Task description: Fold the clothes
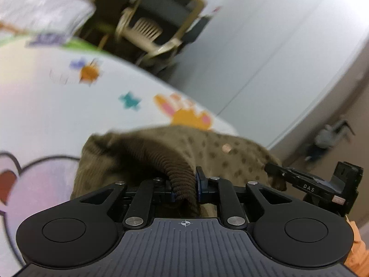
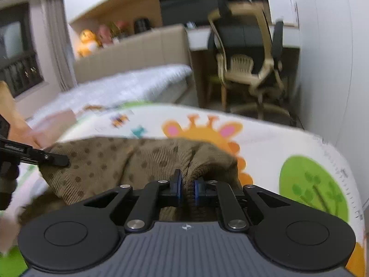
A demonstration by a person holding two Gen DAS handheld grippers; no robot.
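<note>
Pinching a dark ribbed edge of the brown corduroy-like garment with darker dots (image 1: 221, 154), the left gripper (image 1: 184, 185) has its blue-padded jaws drawn nearly together, the thick fold filling the narrow gap between them. From the left wrist view the cloth spreads away toward twelve and two o'clock over a white play mat printed with cartoon animals (image 1: 76, 106), and the black tip of the right gripper (image 1: 274, 172) meets the garment's far edge at about three o'clock. In the right wrist view the right gripper (image 2: 187, 188) is likewise clamped almost fully closed on a ribbed fold of the same garment (image 2: 110, 159), which bunches up just ahead of its pads and stretches off toward ten o'clock, where the left gripper's black finger (image 2: 53, 160) holds the other end. Between the two grips the fabric hangs in a loose span above the mat (image 2: 265, 136), with an orange giraffe face and a green tree patch printed at one and three o'clock. Beyond the mat, a beige-framed office chair (image 2: 249, 69) stands at one o'clock and a white quilted bed (image 2: 129, 85) lies at eleven; both views are blurred.
</note>
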